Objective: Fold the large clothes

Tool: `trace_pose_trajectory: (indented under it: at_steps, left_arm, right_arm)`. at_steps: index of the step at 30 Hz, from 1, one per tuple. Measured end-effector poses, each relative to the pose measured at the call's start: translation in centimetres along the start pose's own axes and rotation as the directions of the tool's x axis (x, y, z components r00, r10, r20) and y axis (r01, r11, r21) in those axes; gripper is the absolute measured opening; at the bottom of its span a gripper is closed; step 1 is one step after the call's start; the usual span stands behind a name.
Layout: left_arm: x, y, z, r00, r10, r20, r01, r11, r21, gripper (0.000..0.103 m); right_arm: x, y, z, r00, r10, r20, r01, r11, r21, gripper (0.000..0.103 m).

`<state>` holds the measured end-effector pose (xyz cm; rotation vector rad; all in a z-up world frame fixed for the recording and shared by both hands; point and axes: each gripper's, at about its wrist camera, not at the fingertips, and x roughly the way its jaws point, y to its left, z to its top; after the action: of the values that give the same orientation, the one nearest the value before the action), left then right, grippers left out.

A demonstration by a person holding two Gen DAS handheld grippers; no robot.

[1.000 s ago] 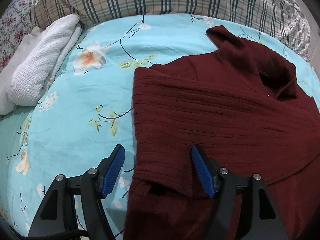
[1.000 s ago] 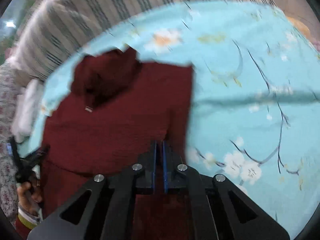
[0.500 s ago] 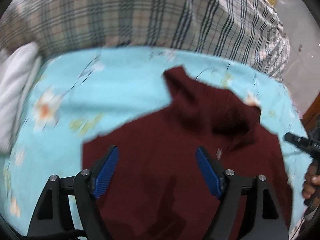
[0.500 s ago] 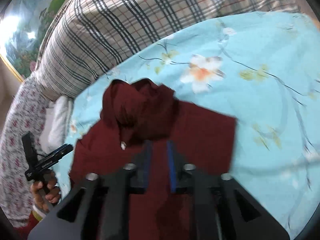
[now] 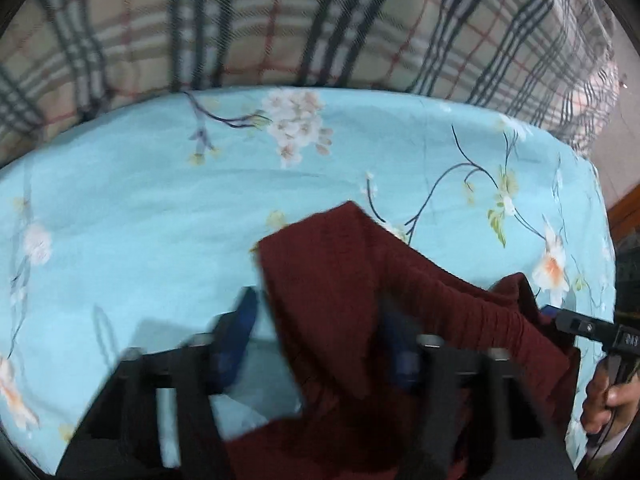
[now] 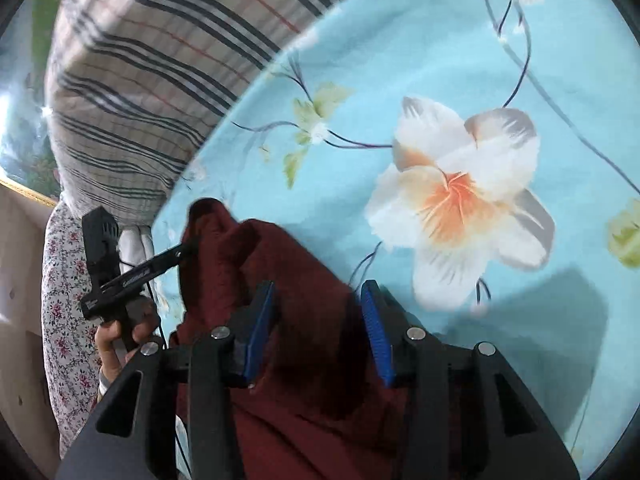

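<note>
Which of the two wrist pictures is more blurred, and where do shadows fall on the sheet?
Left wrist view: more blurred; the left claw and plaid quilt are smeared, and the maroon sweater is soft; a faint shadow lies on the blue sheet beside the claw. Right wrist view: sharper on the right claw; a broad shadow darkens the sheet at lower right.

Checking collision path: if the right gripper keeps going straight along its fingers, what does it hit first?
Likely the maroon sweater lying between the right gripper jaws; beyond it, the floral bedsheet. Depth unclear.
</note>
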<state>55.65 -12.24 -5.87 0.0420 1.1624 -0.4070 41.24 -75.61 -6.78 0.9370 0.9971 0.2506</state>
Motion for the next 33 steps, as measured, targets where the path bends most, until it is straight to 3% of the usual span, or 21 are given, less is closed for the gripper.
trace_pose_trajectory:
  at_steps: [1,2,3,4,9,11,14,18,22,25,27,29,33]
  left_arm:
    - [0.1,-0.2,-0.1,1.000,-0.006,0.009,0.006,1.000,0.020,0.026]
    - [-0.1,-0.5,-0.2,1.000,-0.002,0.028,0.001,0.999,0.044,0.013]
    - [-0.5,-0.9,-0.4,0.999,0.002,0.050,-0.005,0.998,0.067,0.010]
    - [-0.9,-1.2,-0.6,0.998,0.008,0.066,-0.013,0.997,0.078,0.009]
    - [-6.5,-1.5,-3.4,0.978,-0.008,0.207,-0.016,0.993,0.114,0.007]
    - [-9.7,-1.4,-6.2,0.961,-0.016,0.277,-0.026,0.989,0.147,0.007]
    - [-12.8,-1.2,-11.7,0.940,-0.028,0.340,-0.039,0.981,0.189,0.007]
    - [-11.9,-0.6,-17.2,0.958,-0.009,0.288,-0.053,0.977,0.208,0.008]
    - [-9.6,1.0,-21.4,0.981,0.041,0.188,-0.075,0.982,0.176,0.022]
    - [-11.5,2.4,-22.7,0.979,0.009,0.206,-0.035,0.992,0.121,0.033]
    - [-13.3,3.3,-23.2,0.971,-0.005,0.239,-0.016,0.996,0.084,0.040]
    - [-15.3,4.2,-23.1,0.962,-0.027,0.272,0.013,0.998,0.056,0.041]
    - [-17.4,3.9,-21.2,0.945,-0.100,0.312,0.093,0.995,0.036,0.044]
  right_arm:
    - [0.6,0.0,0.2,1.000,-0.006,-0.020,0.006,1.000,-0.010,0.045]
    - [0.8,0.4,0.2,1.000,-0.016,-0.022,0.015,0.999,-0.036,0.038]
    - [1.0,0.8,0.4,1.000,-0.020,-0.020,0.019,0.998,-0.054,0.014]
    - [0.7,1.7,0.3,1.000,-0.026,0.004,0.026,0.996,-0.087,0.009]
    - [-3.7,6.4,-2.6,0.982,-0.032,0.187,0.083,0.959,-0.270,0.007]
    - [-5.9,8.5,-5.5,0.968,-0.036,0.250,0.130,0.919,-0.371,0.006]
    - [-7.4,9.3,-10.1,0.962,-0.061,0.264,0.180,0.873,-0.453,0.005]
    - [-6.4,7.4,-14.0,0.983,-0.078,0.164,0.145,0.880,-0.452,0.001]
    - [-5.4,6.5,-14.9,0.988,-0.093,0.121,0.134,0.906,-0.401,0.002]
    - [-6.0,7.7,-14.2,0.987,-0.080,0.136,0.130,0.902,-0.412,0.013]
    - [-6.2,8.3,-13.9,0.987,-0.077,0.143,0.132,0.893,-0.430,0.039]
    - [-5.5,10.5,-12.5,0.988,-0.066,0.141,0.126,0.871,-0.475,0.052]
    - [-3.3,11.2,-10.1,0.983,-0.133,0.128,0.179,0.863,-0.473,0.052]
